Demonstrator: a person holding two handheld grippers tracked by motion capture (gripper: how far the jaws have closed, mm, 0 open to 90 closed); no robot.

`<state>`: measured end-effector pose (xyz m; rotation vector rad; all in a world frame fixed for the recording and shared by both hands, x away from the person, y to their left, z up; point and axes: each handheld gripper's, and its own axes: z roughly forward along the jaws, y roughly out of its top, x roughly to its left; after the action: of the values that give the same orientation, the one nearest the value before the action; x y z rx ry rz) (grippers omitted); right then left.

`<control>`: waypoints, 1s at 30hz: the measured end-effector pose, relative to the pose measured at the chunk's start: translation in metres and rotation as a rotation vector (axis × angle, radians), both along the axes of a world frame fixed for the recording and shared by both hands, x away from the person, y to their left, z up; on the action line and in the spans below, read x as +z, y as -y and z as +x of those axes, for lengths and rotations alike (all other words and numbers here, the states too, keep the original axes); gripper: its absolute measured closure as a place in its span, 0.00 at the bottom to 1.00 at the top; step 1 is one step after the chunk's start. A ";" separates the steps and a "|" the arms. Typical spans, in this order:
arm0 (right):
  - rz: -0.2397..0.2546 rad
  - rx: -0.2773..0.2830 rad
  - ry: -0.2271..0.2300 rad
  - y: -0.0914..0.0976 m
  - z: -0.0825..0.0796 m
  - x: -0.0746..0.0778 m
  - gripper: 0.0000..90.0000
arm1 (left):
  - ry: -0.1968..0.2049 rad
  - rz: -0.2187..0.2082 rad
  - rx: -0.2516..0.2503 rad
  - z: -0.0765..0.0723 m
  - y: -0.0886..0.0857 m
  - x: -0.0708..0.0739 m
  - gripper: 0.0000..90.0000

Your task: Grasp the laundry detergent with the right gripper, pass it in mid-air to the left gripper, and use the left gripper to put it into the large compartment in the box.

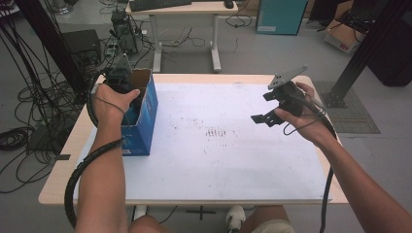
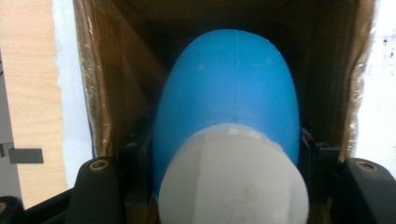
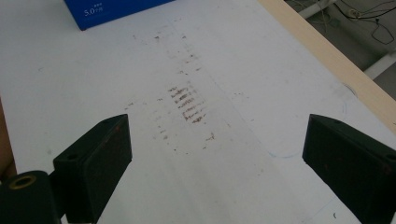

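— Now, what have your left gripper [image 1: 127, 90] jaws got?
— They're clamped on a blue bottle [image 2: 229, 93] with a white cap [image 2: 231, 179], down inside the open cardboard box [image 1: 145, 109] on the bench [image 1: 218, 160].
— And your right gripper [image 3: 217, 154]?
— Jaws wide apart, holding nothing, above the bench.

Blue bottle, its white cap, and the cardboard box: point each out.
blue bottle [image 2: 229, 88], left gripper view, rounded body.
white cap [image 2: 233, 182], left gripper view, cap top.
cardboard box [image 1: 148, 109], high view, blue side wall.

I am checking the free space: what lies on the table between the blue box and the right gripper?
Nothing stands there. In the high view, between the blue box and the right gripper, the white mat bears brown smudges.
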<state>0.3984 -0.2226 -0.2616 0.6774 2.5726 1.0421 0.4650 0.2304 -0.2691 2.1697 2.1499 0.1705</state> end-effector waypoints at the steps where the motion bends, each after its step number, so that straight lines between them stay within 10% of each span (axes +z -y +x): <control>1: 0.002 -0.001 0.000 0.000 0.000 0.000 0.09 | 0.003 0.001 0.000 0.000 0.000 0.000 0.41; 30: -0.009 -0.005 -0.002 0.002 0.004 0.001 0.09 | 0.003 0.003 -0.003 -0.001 0.001 -0.002 0.40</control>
<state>0.4022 -0.2246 -0.2609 0.6828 2.5739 1.0283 0.4636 0.2295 -0.2707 2.1727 2.1458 0.1773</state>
